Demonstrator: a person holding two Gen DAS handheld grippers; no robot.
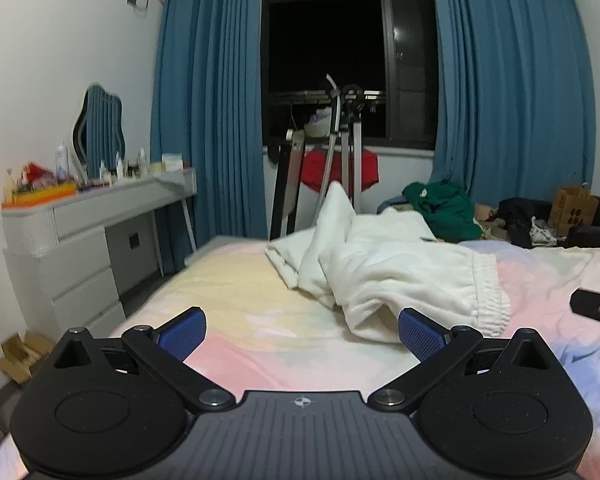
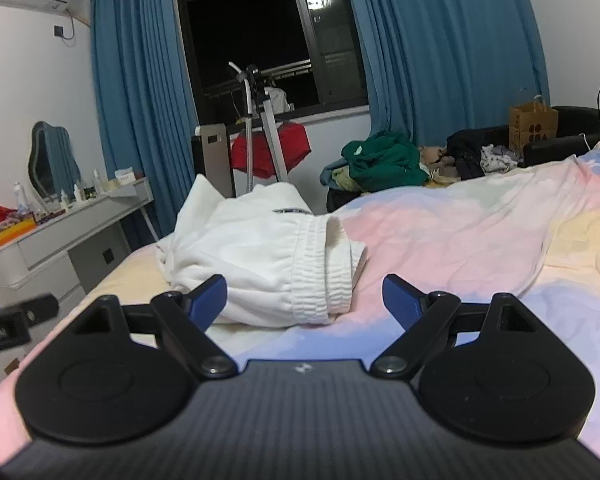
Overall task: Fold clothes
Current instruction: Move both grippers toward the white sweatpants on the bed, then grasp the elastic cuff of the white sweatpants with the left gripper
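White sweatpants lie crumpled on the pastel bedsheet, elastic waistband toward the right. They also show in the right wrist view, waistband facing me. My left gripper is open and empty, just in front of the near edge of the pants; its right pad is next to the cloth. My right gripper is open and empty, its fingers on either side of the waistband end, just short of it. The right gripper's tip shows at the right edge of the left wrist view.
A grey dressing table with bottles and a mirror stands left of the bed. A clothes steamer stand with a red garment is by the window. A green garment pile, dark clothes and a paper bag lie at the far right.
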